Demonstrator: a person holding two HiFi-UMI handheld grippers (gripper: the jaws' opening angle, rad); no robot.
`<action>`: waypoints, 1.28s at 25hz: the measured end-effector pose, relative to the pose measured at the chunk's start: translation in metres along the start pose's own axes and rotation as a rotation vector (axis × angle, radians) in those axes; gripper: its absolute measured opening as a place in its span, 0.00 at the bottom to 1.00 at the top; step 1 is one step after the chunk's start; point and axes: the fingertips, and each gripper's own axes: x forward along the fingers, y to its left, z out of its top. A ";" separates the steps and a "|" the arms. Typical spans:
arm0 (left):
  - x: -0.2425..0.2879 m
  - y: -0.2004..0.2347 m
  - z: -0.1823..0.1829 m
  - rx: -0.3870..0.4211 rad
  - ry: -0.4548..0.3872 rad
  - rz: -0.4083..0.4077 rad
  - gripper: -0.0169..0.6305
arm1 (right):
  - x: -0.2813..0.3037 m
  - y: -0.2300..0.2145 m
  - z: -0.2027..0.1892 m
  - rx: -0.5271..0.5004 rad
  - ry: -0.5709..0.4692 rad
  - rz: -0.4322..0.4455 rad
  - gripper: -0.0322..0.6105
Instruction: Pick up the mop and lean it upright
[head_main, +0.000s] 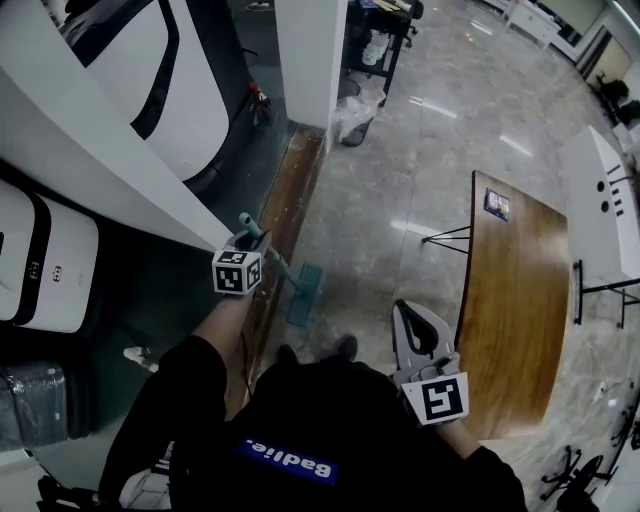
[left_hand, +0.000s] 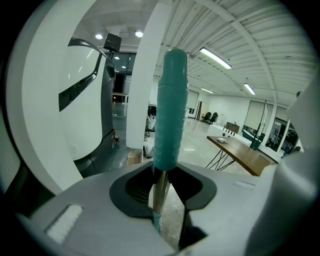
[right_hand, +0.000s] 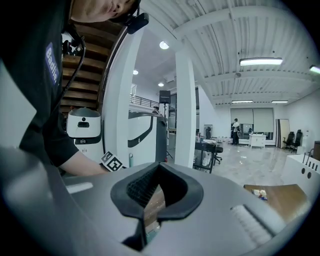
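Wide view first: a glossy marble floor (head_main: 400, 180) runs across the room, with big white machines (head_main: 170, 70) with black trim along its left edge and a white pillar (head_main: 305, 50) beyond them. Out to the right stands a long wooden tabletop (head_main: 515, 300) on thin black legs, and a small dark card or screen (head_main: 496, 204) lies near its far corner, too small to read.

Down at the bottom is the person in a black shirt (head_main: 330, 430). A blue patch (head_main: 285, 461) on it reads "Badie", upside down from the head view.

Now the mop (head_main: 305, 293): its teal head sits flat on the floor beside the brown strip at the foot of the wall. The shaft (left_hand: 160, 192) slants up from there into the left tool (head_main: 248, 238). That tool is pinching the bare metal shaft just under the teal grip (left_hand: 170, 110), which stands tall above the jaws.

The right tool (head_main: 405, 312) is off the mop near the tabletop's near edge, its jaws pressed together on nothing.

Each tool carries a cube with black-and-white square markers (head_main: 238, 271) but no readable words.
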 end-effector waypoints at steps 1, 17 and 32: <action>0.000 -0.005 0.000 0.007 0.003 -0.004 0.22 | 0.000 -0.002 0.001 0.001 -0.005 0.004 0.06; -0.042 -0.088 0.075 0.148 -0.124 -0.124 0.22 | -0.002 -0.015 0.013 0.007 -0.069 0.063 0.06; -0.110 -0.193 0.156 0.178 -0.267 -0.339 0.22 | 0.000 -0.019 0.020 0.033 -0.108 0.090 0.06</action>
